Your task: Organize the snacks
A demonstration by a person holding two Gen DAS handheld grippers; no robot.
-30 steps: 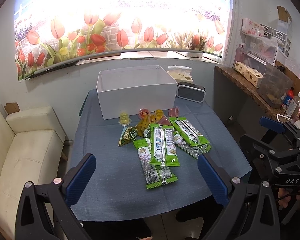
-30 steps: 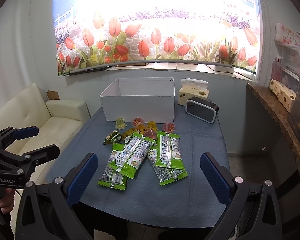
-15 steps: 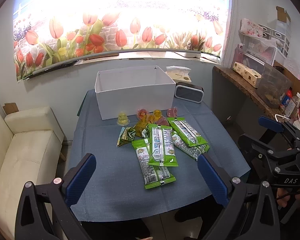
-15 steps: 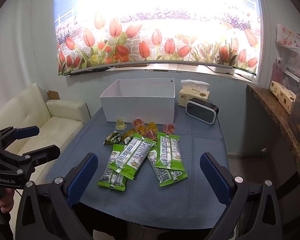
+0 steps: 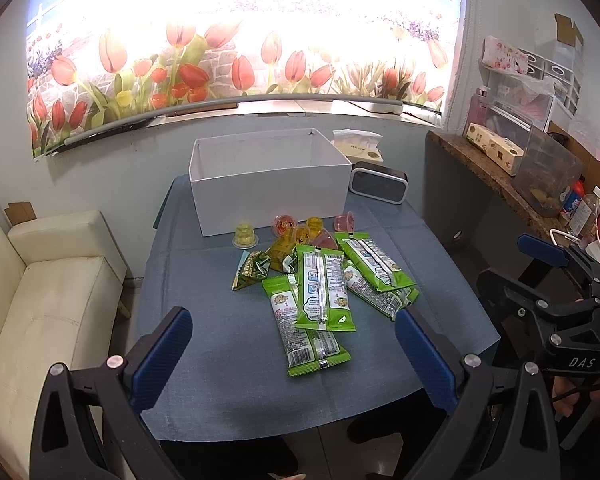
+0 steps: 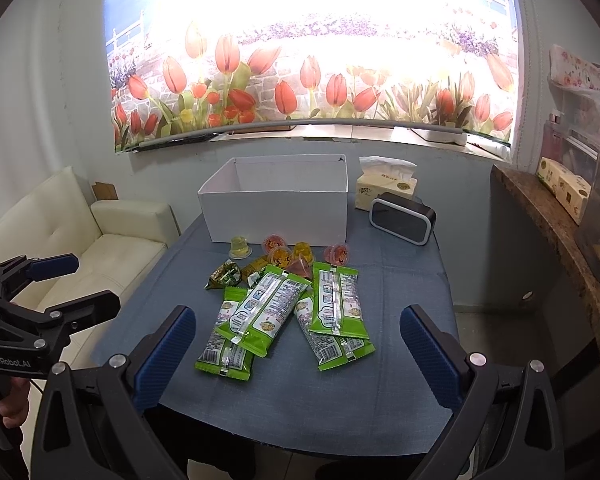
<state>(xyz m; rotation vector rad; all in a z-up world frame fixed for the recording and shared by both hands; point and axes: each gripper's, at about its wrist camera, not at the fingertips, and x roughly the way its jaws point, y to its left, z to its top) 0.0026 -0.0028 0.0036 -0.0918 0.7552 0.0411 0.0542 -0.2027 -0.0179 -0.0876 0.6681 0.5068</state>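
An open white box point(image 5: 268, 184) point(image 6: 276, 204) stands at the back of the blue-clothed table point(image 5: 220, 352). In front of it lie several jelly cups point(image 5: 246, 236) point(image 6: 240, 247), a small dark green packet point(image 5: 252, 270) and several overlapping green snack packs point(image 5: 320, 292) point(image 6: 268, 308). My left gripper point(image 5: 292, 328) hangs open above the table's near edge, holding nothing. My right gripper point(image 6: 298, 320) is open there too, and empty. Each also shows in the other's view: the right gripper point(image 5: 520, 264) off the table's right side, the left gripper point(image 6: 84, 282) off its left.
A tissue box point(image 6: 384, 188) and a black speaker point(image 6: 402, 218) sit right of the white box. A cream sofa point(image 5: 48, 300) stands left of the table. A stone counter point(image 5: 484, 168) with boxes and containers runs along the right wall.
Both views have drifted very slightly. Nothing on the table has moved and both grippers stay open.
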